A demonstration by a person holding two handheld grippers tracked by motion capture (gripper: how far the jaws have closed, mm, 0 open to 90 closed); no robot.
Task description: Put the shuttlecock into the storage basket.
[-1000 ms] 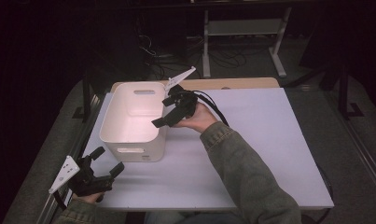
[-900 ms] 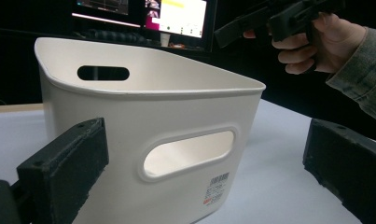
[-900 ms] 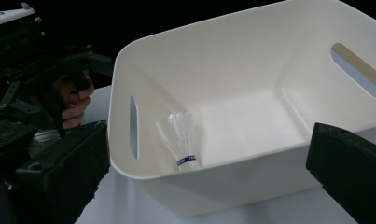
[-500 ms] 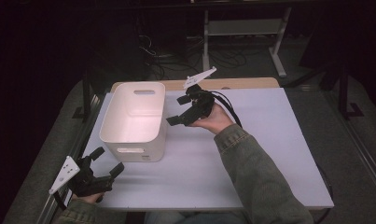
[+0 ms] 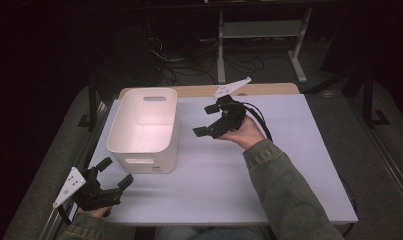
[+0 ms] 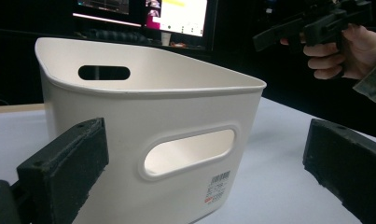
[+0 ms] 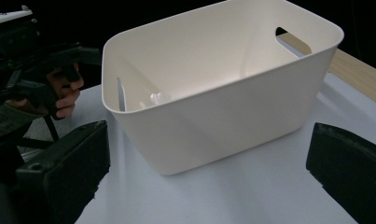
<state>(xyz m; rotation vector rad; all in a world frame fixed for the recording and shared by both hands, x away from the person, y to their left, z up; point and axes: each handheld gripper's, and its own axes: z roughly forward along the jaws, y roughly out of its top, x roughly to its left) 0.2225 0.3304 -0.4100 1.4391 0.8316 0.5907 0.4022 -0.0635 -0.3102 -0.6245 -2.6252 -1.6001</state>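
Your white bin [image 5: 145, 129] stands upright on the table [image 5: 269, 195], at 10 o'clock from the table's middle; a small clear item [image 7: 156, 99] lies inside it; your right gripper [image 5: 214, 120] hangs just off the bin's 3 o'clock side, jaws apart and empty; your left gripper [image 5: 111, 175] sits at the bin's 7 o'clock corner, jaws apart, touching nothing.

Barcode label on white bin [image 6: 143, 154] front; print too small, unreadable.
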